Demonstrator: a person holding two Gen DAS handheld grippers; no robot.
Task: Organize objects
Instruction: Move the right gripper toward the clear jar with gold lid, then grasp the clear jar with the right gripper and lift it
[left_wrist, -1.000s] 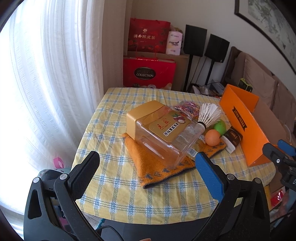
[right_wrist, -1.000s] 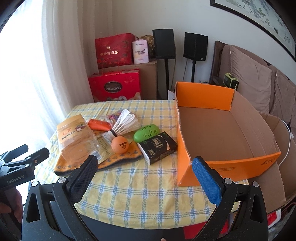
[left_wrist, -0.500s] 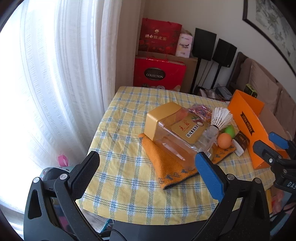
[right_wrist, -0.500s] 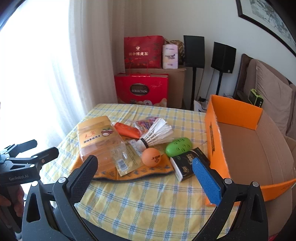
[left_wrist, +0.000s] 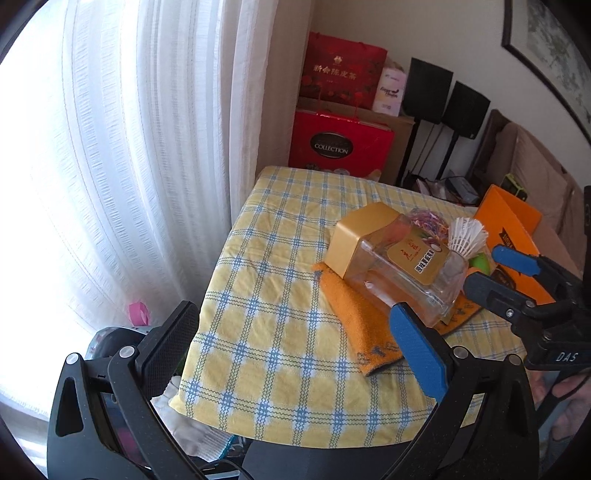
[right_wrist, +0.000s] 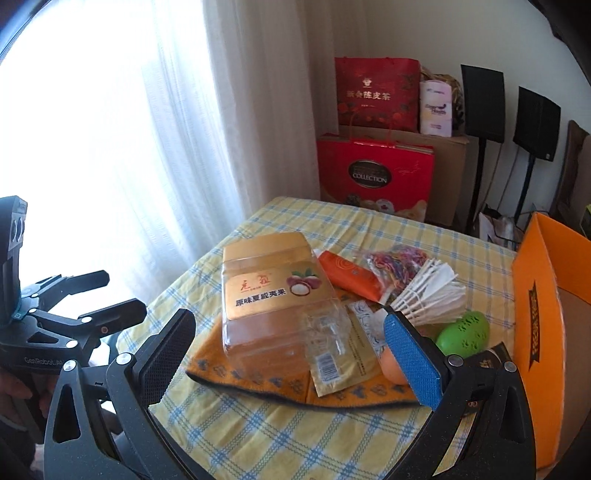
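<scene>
Both pairs of fingers stand spread wide with nothing between them: the left gripper fills the bottom of its own view, and the right gripper does the same in the other, low over the near edge of the table. Its checked yellow cloth lies bare across the whole left and lower part of the left wrist view, up to the white curtain. At the right edge of the right wrist view stands the orange box, open-topped, its side wall facing the heap. On the orange towel lies the clear jar on its side, long axis running from lower centre toward the upper left, gold lid farthest away. Right of it fans the shuttlecock, feathers pointing upper right. Beside that sit the green egg and, half hidden behind the blue finger pad, the orange ball.
</scene>
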